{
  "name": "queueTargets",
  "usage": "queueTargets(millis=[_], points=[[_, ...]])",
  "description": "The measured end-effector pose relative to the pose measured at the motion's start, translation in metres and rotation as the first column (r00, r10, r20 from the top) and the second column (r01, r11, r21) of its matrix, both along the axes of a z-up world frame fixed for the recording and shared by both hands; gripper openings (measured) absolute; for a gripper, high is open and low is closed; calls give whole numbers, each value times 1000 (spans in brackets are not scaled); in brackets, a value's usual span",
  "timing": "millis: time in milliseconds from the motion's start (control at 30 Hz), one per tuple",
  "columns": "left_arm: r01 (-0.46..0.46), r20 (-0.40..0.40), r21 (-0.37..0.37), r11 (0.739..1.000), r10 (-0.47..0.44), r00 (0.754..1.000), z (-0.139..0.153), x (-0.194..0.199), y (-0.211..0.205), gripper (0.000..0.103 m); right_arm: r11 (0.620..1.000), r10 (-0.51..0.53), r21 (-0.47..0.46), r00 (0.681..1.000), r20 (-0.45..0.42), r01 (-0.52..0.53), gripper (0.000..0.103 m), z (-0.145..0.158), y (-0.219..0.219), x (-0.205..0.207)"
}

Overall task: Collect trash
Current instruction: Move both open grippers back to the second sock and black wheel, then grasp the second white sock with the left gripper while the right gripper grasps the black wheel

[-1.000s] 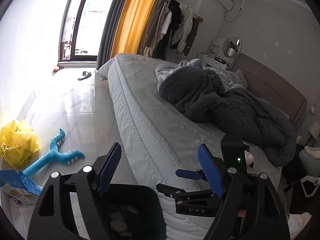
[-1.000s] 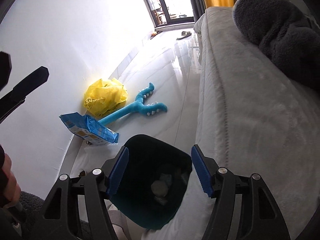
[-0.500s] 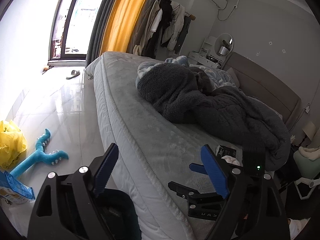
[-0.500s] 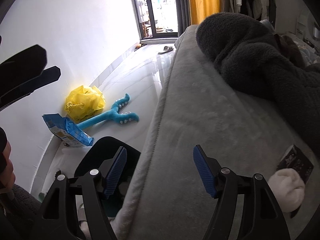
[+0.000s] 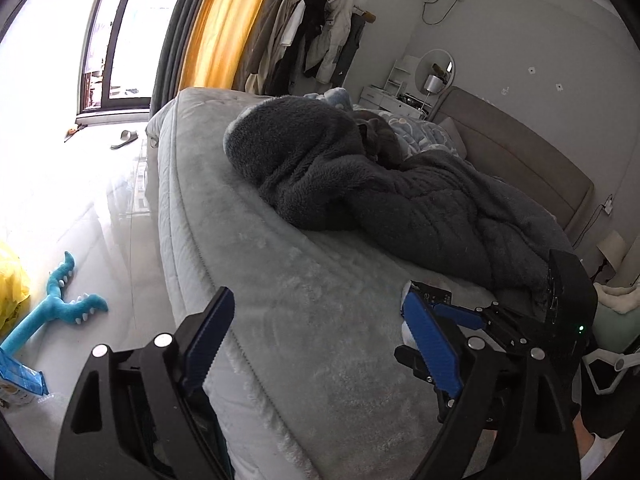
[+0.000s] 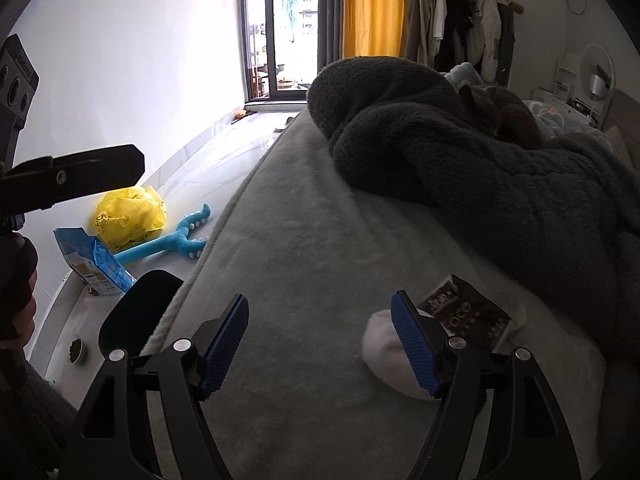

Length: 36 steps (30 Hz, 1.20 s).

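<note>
Both grippers hover over the bed (image 6: 304, 280), fingers opening with nothing between them. The right gripper (image 6: 320, 344) has a dark wrapper (image 6: 468, 312) and white wad (image 6: 384, 352) at 2 o'clock; the left gripper (image 5: 316, 340) is empty.

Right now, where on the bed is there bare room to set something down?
The bed is bare between its floor-side edge and the dark blanket. It is crowded by the white wad and the dark packet, near the blanket. A cat lies on the blanket.
</note>
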State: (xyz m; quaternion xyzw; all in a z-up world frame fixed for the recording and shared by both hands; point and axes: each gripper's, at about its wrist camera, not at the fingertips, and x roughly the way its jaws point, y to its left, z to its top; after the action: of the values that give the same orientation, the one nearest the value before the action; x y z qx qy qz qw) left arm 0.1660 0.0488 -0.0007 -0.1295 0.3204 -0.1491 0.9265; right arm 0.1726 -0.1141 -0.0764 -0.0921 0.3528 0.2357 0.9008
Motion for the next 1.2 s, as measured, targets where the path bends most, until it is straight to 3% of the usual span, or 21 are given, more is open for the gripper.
queueTargets(millis=[200, 367, 500, 733, 1067, 1200], points=[[36, -25, 10, 999, -36, 999, -10, 7, -27, 89, 999, -36, -14, 999, 15, 36, 75, -4, -37, -4], [87, -78, -50, 995, -90, 993, -21, 18, -50, 89, 998, -60, 2, 998, 11, 60, 76, -5, -61, -5], [121, -101, -36, 992, -125, 987, -30, 23, -72, 89, 998, -68, -13, 998, -5, 68, 77, -11, -71, -4], [194, -141, -109, 975, -209, 968, -50, 32, -104, 89, 996, -79, -40, 996, -40, 78, 77, -26, -88, -1], [226, -175, -145, 963, -250, 952, -66, 41, -132, 89, 996, -80, -31, 995, -65, 78, 77, -37, -103, -3], [214, -208, -150, 965, -242, 948, -74, 46, -137, 82, 997, -82, -17, 993, -84, 81, 77, -41, -106, 1]])
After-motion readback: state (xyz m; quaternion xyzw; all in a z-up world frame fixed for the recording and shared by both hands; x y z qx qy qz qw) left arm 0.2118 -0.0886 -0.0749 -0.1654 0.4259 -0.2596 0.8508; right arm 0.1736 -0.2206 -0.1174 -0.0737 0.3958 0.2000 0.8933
